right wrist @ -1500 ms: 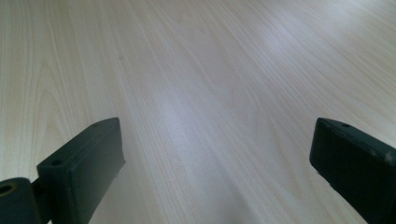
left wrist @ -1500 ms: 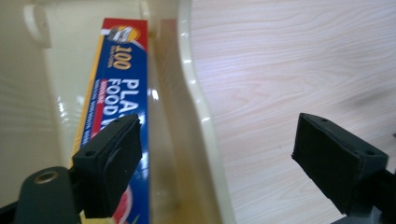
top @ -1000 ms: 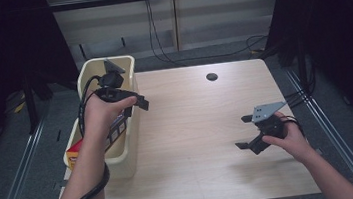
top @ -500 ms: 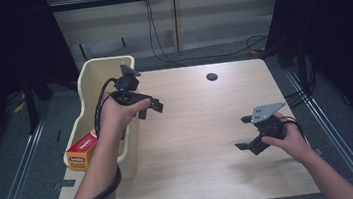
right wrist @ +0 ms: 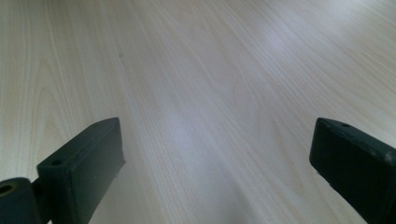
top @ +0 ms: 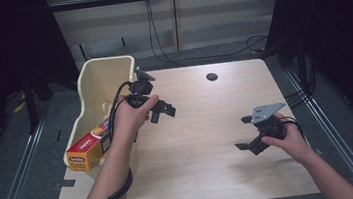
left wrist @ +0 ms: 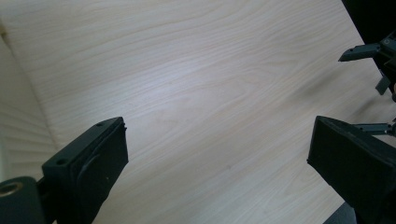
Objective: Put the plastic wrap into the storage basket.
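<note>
Where the pale wooden table (top: pixel 204 141) is bare, both the left gripper (top: pixel 163 112) and right gripper (top: pixel 249 145) are held wide-jawed, nothing gripped; a grey floor (top: pixel 16 168) surrounds it.

Cream bin (top: pixel 99 83), red-and-yellow box (top: pixel 89 145), pale wood-grain table (top: pixel 209 141), black jaws

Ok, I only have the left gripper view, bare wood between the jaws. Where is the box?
Observer: The red and yellow box lies at the near end of the cream bin, on the table's left edge.
Operator: And my left gripper?
Observer: The left gripper is over the table, just right of the bin. Its jaws have just been opening, with nothing between them.
Operator: The right one?
Observer: The right gripper is open and empty, over the table's near right part.
</note>
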Motion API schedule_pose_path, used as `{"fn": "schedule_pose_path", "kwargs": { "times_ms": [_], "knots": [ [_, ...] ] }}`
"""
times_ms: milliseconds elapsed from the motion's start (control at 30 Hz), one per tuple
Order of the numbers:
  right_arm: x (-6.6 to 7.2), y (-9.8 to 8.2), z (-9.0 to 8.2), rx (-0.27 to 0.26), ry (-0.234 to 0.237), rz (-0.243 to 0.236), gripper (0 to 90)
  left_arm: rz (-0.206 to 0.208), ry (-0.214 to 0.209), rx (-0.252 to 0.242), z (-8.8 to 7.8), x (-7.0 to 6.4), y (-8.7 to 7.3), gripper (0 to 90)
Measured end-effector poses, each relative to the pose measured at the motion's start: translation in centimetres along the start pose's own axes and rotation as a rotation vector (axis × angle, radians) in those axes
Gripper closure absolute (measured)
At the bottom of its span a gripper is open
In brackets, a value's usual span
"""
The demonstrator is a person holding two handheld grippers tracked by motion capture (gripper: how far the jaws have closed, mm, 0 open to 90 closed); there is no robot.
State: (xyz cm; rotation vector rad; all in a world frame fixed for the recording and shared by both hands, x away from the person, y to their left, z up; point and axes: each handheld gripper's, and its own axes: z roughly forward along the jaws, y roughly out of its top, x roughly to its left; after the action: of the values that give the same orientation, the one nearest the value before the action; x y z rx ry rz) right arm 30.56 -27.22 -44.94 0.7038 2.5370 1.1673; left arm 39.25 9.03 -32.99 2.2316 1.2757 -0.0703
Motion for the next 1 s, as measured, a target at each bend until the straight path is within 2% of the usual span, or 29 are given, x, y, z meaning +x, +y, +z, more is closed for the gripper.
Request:
{"fn": "schedule_pose_path", "kwargs": {
  "times_ms": [233, 733, 767, 1000],
  "knots": [
    [0.0, -0.1, 0.0, 0.000, 0.001, 0.003, 2.6, 0.018, -0.024, 0.004, 1.2, -0.5, -0.3, 4.6],
    [0.0, -0.4, 0.4, 0.018, -0.003, 0.008, 2.6, 0.028, -0.056, -0.006, 3.6, -1.4, -1.3, 4.8],
    [0.0, -0.5, 0.4, 0.018, -0.002, 0.008, 2.6, 0.045, -0.065, 0.002, 3.9, -1.4, -1.5, 4.8],
    [0.1, -0.6, 0.6, 0.019, 0.000, 0.007, 2.5, 0.044, -0.075, -0.008, 4.9, -1.5, -2.1, 5.0]
  ]
}}
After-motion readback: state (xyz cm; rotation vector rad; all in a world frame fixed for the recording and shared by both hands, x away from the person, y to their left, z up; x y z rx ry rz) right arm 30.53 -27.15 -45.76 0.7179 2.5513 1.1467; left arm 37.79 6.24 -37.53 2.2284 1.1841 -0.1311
